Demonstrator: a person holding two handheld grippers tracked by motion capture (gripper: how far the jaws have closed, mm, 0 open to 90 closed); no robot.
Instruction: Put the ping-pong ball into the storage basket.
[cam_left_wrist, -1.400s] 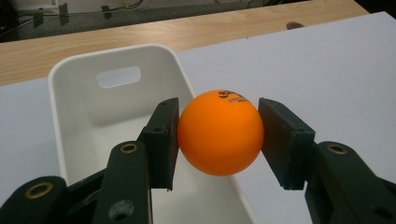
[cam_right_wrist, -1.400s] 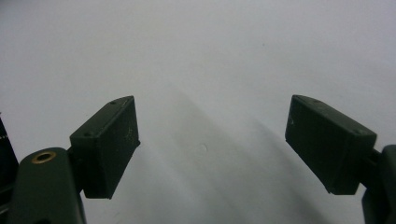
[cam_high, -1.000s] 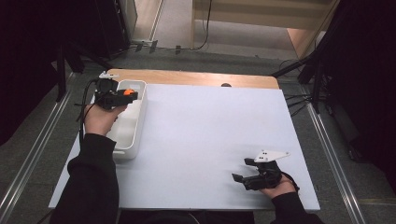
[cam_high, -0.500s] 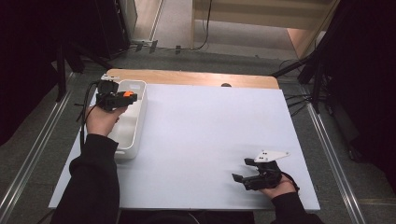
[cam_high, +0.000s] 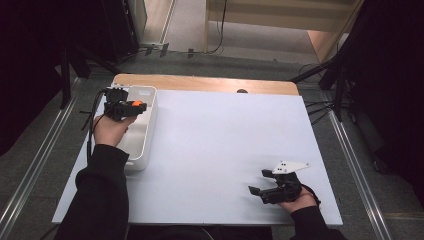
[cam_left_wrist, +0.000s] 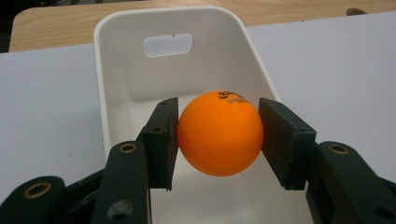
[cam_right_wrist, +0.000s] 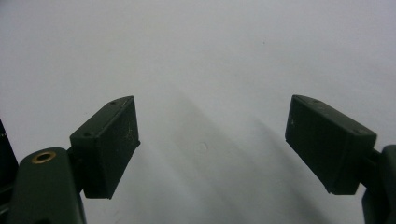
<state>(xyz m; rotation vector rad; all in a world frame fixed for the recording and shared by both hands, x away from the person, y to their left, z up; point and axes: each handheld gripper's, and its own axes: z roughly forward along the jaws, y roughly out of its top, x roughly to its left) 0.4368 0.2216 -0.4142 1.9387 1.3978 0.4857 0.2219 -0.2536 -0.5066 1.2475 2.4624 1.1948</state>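
Ball (cam_left_wrist: 219, 133), orange, sits between the left claw (cam_left_wrist: 218, 140) jaws over the white bin (cam_left_wrist: 114, 70); left jaw touches, right shows a small gap, so hold looks loose. Best to lower inside the bin before opening wider. Round ball has no long axis; print faces up. Right claw (cam_right_wrist: 212, 144) wide open, empty, on the table (cam_high: 225, 135).

1. The orange ball (cam_left_wrist: 219, 133) looks like smooth, matt plastic with a small dark print.
2. The white bin (cam_left_wrist: 116, 88) behind the ball is smooth, faintly glossy plastic.
3. The table cover (cam_high: 225, 145) is matt white; beyond the bin, bare wood (cam_high: 200, 84) shows.
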